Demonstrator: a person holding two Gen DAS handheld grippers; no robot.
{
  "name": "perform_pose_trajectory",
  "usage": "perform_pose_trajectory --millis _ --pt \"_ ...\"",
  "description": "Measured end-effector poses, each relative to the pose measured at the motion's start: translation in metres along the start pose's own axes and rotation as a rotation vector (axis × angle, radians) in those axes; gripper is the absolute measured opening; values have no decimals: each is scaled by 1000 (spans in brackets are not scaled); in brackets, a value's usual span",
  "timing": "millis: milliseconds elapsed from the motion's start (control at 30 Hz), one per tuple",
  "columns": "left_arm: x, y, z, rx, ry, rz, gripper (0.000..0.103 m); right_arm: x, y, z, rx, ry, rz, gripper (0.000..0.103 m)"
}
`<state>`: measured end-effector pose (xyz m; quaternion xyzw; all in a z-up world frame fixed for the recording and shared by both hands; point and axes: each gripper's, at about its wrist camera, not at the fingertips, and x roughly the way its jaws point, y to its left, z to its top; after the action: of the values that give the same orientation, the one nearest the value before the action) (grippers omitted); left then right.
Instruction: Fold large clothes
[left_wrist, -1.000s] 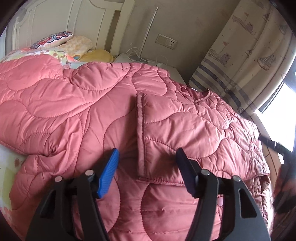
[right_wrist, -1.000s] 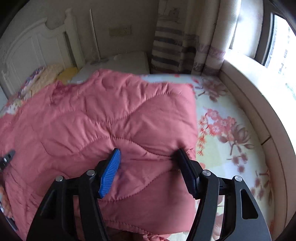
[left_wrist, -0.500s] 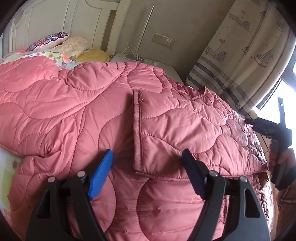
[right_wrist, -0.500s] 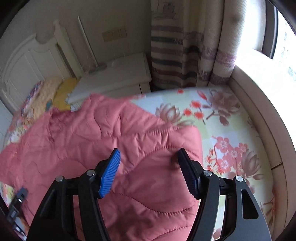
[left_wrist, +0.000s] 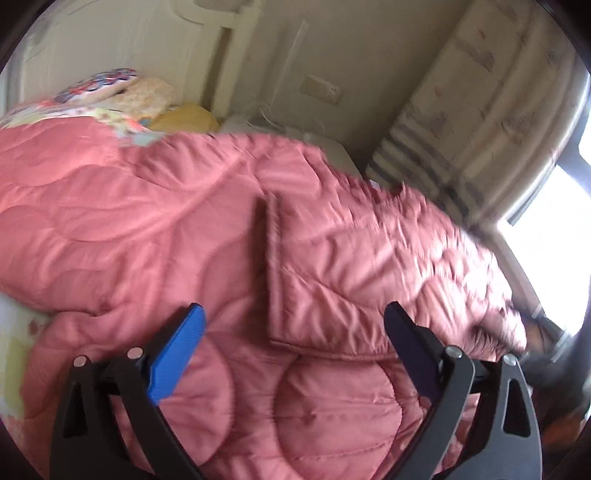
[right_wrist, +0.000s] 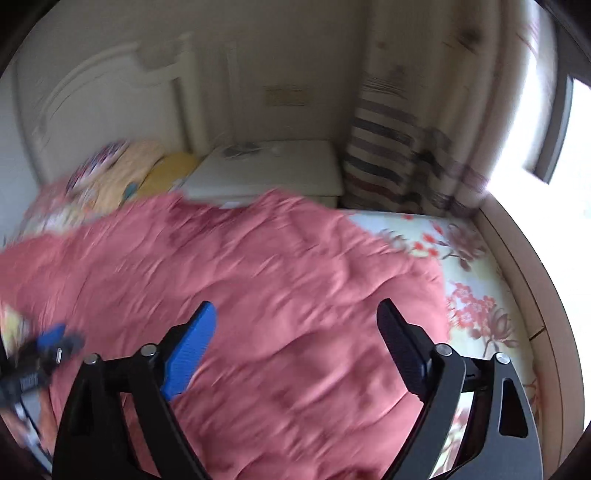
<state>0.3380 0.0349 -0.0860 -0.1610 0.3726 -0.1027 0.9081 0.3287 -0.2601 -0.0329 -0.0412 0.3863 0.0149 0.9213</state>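
Both grippers have just let go: left gripper and right gripper jaws have been opening over the last sec & now stand wide, nothing pinched, quilt only passing below the gap. A sec ago each had fabric between narrower jaws; now the pads hang clear of it. Quilt, pink & padded, lies spread over the bed, w/ a folded flap lying on top on the window side, its edge just ahead of the left jaws. Right view has pulled back vs half a sec ago, showing more quilt & floral sheet beside it. Both views blurred, so fine detail is lost. Reads as one fold laid down & released; probably next is regrasping an edge for another fold.
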Motion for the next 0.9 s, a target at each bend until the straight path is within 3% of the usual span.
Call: perform_pose_trajectory --millis 67,167,233,367,467,567,600,633,700,767,900 --pt "-24 21 8 -110 -60 -6 96 11 25 -20 -75 41 -17 85" --pt "-85 80 16 -324 -227 -17 98 31 39 -34 -122 68 -84 86" --pt "-127 136 14 -485 -347 45 100 28 37 -35 -95 57 -70 86" --pt "-178 258 1 -834 -460 220 99 28 28 -38 -56 46 -39 86" --pt "-191 312 1 -945 -509 242 99 29 28 -39 -47 46 -33 86" --pt "-190 341 21 -905 -528 275 97 28 27 -41 -41 47 -22 86" --pt "-184 348 31 -884 -514 287 84 28 26 -41 -36 47 -16 86" --pt "-178 352 37 -874 -495 280 52 28 25 -41 -31 48 -10 86" --pt "-162 362 44 -948 -420 233 8 28 24 -40 -25 49 -2 86" --pt "-172 349 41 -1015 -492 224 7 26 22 -40 -14 45 11 86" --pt "-202 245 76 -800 -631 136 7 1 4 -36 83 -24 58 86"
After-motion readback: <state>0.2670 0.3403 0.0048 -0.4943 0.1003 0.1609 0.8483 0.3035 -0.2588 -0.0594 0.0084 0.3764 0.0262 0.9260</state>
